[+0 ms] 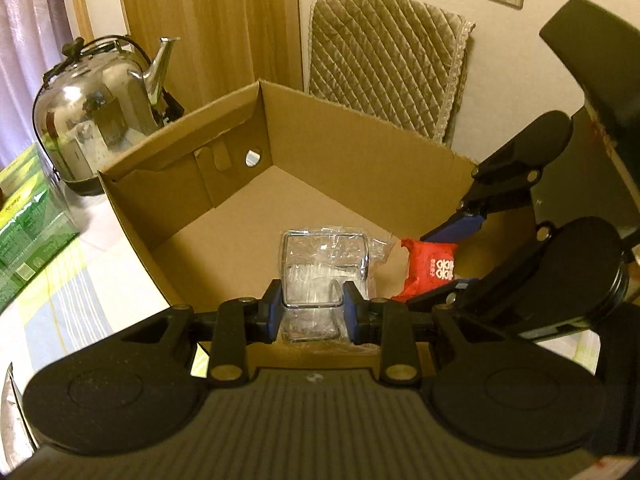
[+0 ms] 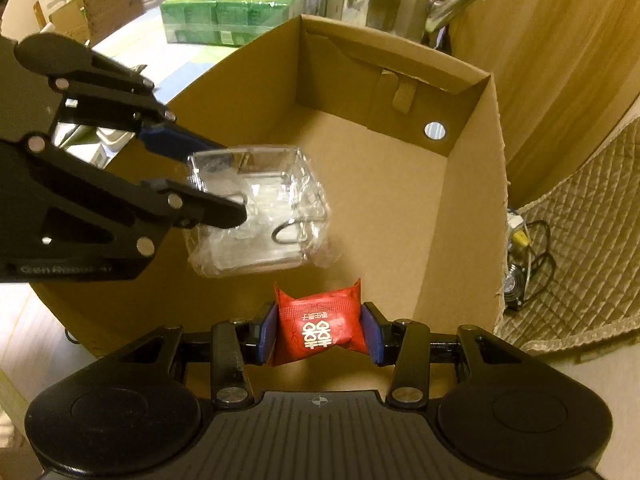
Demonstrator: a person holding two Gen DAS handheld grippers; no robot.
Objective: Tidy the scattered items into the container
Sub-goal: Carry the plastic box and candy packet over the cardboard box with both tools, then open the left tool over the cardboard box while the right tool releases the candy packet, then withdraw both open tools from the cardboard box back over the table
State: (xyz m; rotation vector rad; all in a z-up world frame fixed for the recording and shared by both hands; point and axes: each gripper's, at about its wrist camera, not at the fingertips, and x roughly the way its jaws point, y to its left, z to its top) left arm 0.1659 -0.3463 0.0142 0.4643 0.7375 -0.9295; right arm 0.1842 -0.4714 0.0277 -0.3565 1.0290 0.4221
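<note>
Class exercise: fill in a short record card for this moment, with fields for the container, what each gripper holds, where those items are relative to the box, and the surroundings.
container: open cardboard box, floor bare
left gripper: shut on clear plastic packet with a wire frame
right gripper: shut on red packet
item positions: both held over the box opening, neither lying on its floor
surroundings: steel kettle and green cartons beyond the box; quilted pad against the wall
</note>
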